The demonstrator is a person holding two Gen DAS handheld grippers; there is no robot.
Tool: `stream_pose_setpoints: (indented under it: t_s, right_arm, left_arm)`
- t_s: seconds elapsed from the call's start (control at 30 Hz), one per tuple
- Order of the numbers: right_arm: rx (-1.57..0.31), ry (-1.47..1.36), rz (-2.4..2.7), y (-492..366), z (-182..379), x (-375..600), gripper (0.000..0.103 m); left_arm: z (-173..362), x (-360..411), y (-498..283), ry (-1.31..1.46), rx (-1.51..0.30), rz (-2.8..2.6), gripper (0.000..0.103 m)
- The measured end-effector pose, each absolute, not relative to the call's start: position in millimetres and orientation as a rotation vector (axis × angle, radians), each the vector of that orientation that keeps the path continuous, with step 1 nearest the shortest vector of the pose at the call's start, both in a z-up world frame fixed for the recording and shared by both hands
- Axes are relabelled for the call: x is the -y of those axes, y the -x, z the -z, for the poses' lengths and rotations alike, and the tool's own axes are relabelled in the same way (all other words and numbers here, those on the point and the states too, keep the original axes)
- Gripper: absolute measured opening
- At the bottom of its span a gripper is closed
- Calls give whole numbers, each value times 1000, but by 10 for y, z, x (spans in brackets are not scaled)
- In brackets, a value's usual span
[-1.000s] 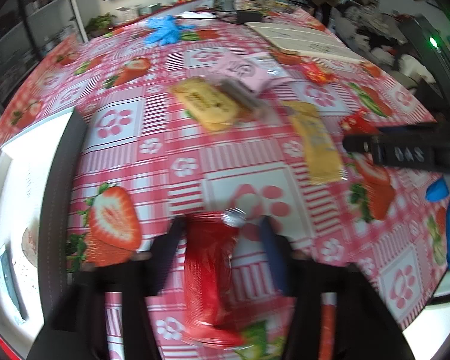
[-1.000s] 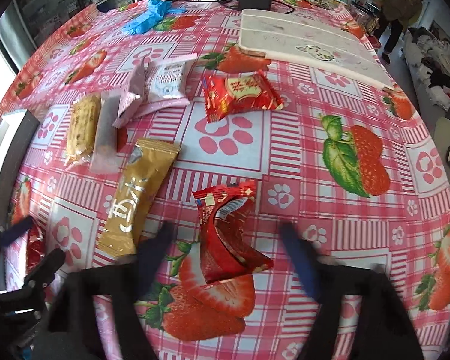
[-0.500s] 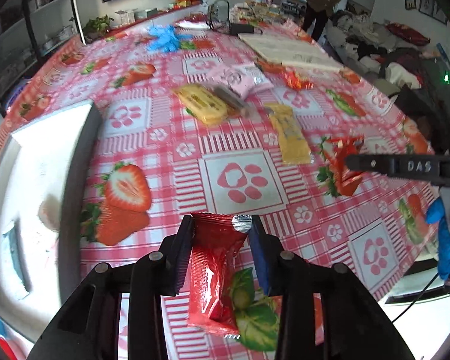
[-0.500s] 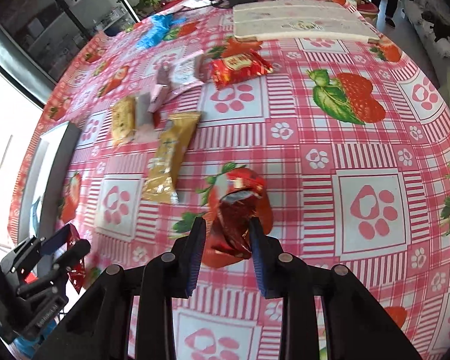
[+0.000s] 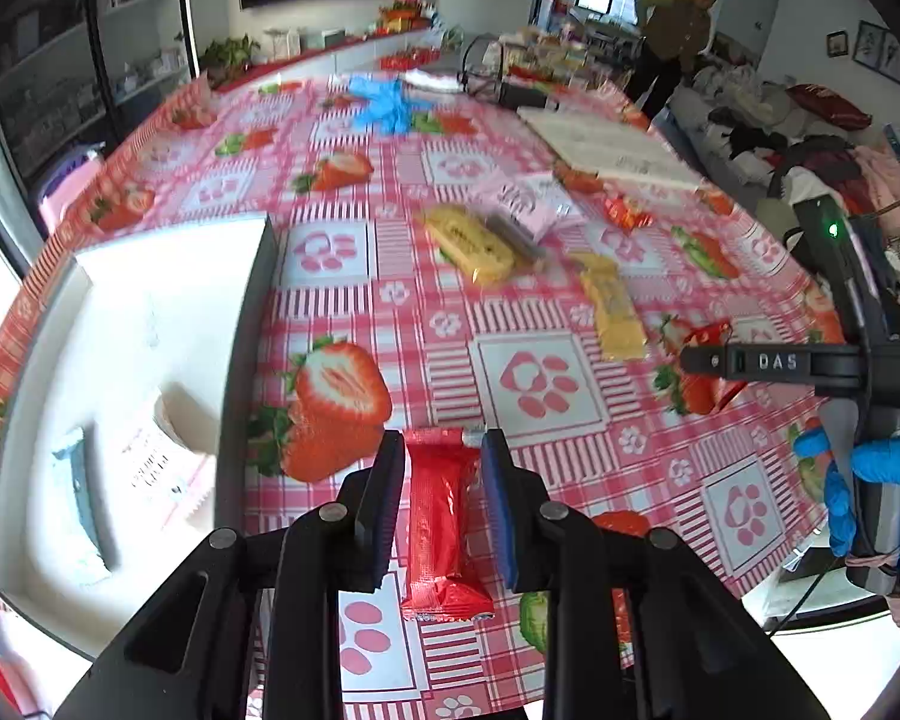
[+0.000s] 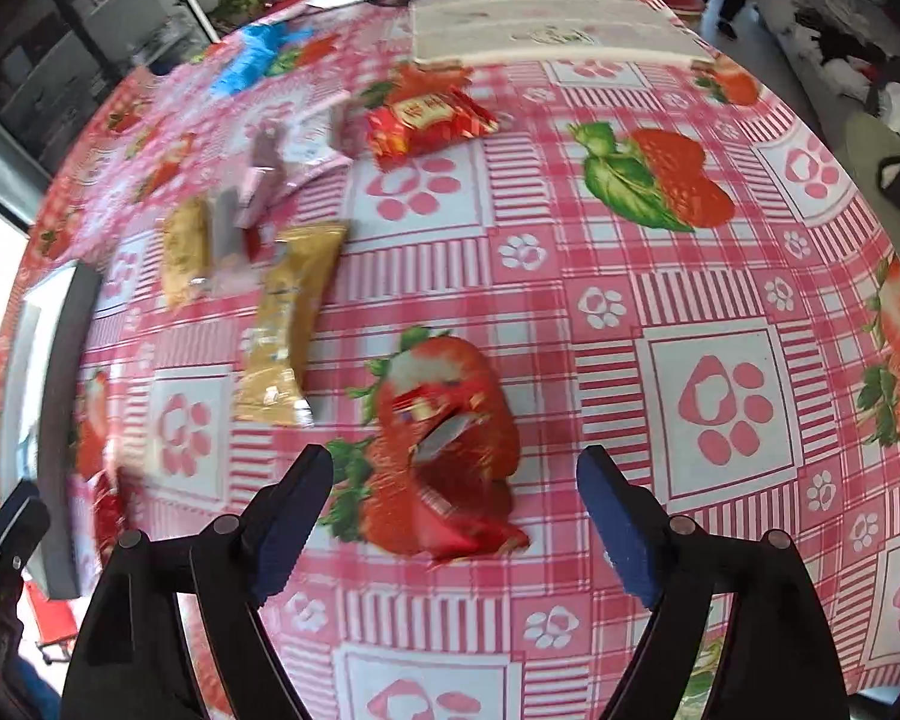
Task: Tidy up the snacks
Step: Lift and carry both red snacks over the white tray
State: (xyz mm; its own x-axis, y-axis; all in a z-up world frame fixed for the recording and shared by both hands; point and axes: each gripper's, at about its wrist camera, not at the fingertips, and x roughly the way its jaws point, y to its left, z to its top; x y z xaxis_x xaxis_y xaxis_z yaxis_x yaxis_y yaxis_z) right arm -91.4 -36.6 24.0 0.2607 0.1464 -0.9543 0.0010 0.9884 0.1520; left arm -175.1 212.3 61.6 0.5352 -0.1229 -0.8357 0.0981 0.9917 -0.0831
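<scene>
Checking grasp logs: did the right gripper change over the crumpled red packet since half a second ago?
Yes. The right gripper has opened wide; the crumpled red packet now lies free on the printed strawberry.

On the counter [image 6: 720, 252] we counted three red snack packets: one [image 5: 441, 516] between the left tongs [image 5: 441, 450], one crumpled [image 6: 450, 456] before the right tongs [image 6: 453, 468], one flat [image 6: 429, 120] farther off. We counted two yellow-gold packets, a long gold one [image 6: 288, 324] and a biscuit pack [image 6: 183, 252]; one pink packet [image 5: 528, 204]; one grey-wrapped bar [image 5: 516, 237]; one white tray [image 5: 150, 324]; one white board [image 6: 540, 30]; one bunch of blue gloves [image 5: 387, 105]; and one person [image 5: 672, 42] standing behind.
</scene>
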Motion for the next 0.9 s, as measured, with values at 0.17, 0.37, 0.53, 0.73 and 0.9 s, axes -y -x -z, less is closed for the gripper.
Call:
stream_pose_setpoints:
  t_s: [0.17,0.37,0.53,0.73,0.9]
  right_arm:
    - [-1293,-91,-45,883,-188,415,85]
    - [-1287,-14,-90,893,-162,393,85]
    - [-1265,44,-111,908,-174,299,69]
    - [-1257,-25,-170,986,-247,298,27]
    - [-1282,-318,-281,1067,-322,458,27]
  left_arm:
    - [-449,-2113,1741,5,-1070,119,78]
    - [-151,-2048,1659,-7,-1166,75,79]
    - [-90,-1889,1674,-51,-1146,58,58]
    - [-169,-1836,1740,-25,-1128,104,23]
    - [-558,-1955,1786,15,-1044,112,23]
